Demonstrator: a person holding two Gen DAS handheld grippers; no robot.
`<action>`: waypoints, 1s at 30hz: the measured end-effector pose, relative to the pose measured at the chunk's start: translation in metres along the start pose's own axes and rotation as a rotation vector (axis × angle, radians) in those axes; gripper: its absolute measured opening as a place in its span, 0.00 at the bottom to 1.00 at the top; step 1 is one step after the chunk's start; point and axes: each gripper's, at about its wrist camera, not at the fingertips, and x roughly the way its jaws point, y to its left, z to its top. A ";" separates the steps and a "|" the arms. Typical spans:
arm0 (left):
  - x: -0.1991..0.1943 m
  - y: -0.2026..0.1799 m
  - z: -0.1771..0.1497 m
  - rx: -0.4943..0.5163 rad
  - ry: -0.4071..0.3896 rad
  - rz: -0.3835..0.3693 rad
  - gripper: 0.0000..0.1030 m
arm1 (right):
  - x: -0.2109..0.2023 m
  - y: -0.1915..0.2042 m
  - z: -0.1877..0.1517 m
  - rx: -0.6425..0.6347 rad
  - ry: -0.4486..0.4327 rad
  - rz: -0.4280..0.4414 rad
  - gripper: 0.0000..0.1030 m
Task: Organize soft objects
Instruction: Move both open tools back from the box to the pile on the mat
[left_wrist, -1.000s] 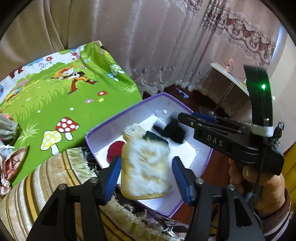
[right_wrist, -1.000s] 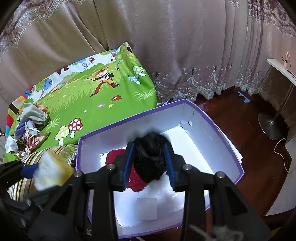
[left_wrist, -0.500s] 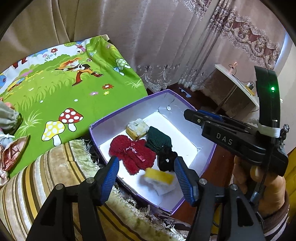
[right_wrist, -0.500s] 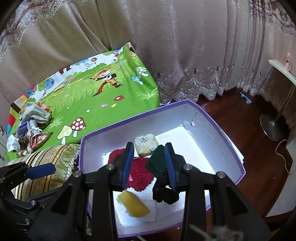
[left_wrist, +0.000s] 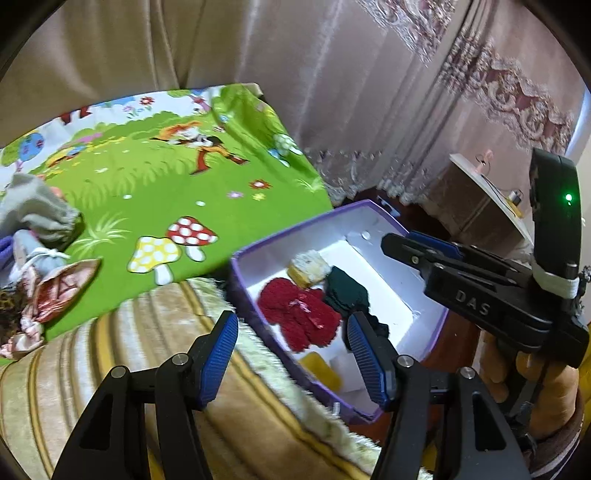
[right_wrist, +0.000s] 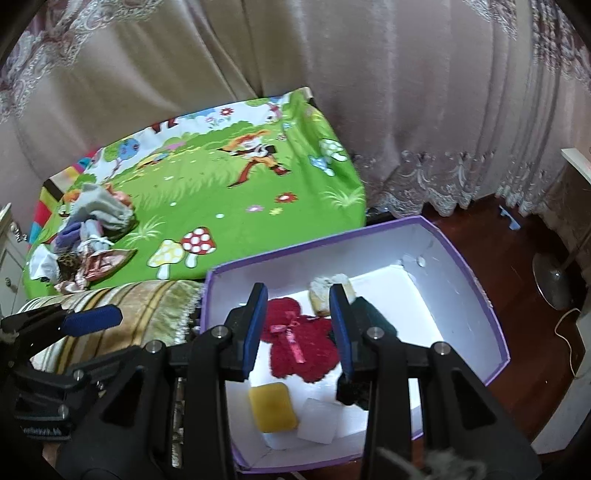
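A purple box (right_wrist: 476, 291) with a white inside holds a red knit piece (right_wrist: 299, 347), a yellow sponge (right_wrist: 272, 405), a dark green knit (left_wrist: 347, 293), a black knit (right_wrist: 352, 393) and a furry yellow sponge (right_wrist: 325, 293). The box also shows in the left wrist view (left_wrist: 251, 317). My right gripper (right_wrist: 298, 328) is open and empty above the box. My left gripper (left_wrist: 291, 356) is open and empty over the box's near edge. A pile of small clothes (right_wrist: 86, 240) lies on the green cartoon sheet (right_wrist: 221, 192).
A striped beige cushion (left_wrist: 92, 373) lies beside the box on the left. Curtains (right_wrist: 332, 74) hang behind. Dark wood floor (right_wrist: 517, 280) with a lamp base lies to the right. A side table (left_wrist: 476, 199) stands at the right.
The left gripper let go of the yellow sponge and the right let go of the black knit; both now lie in the box. Both grippers have pulled back and turned left.
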 end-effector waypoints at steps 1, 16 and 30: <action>-0.003 0.005 0.000 -0.009 -0.008 0.005 0.61 | 0.000 0.004 0.001 -0.005 0.002 0.007 0.44; -0.054 0.104 -0.006 -0.227 -0.133 0.086 0.61 | 0.007 0.067 0.012 -0.112 0.037 0.081 0.49; -0.095 0.186 -0.021 -0.401 -0.216 0.146 0.61 | 0.029 0.137 0.023 -0.231 0.076 0.163 0.49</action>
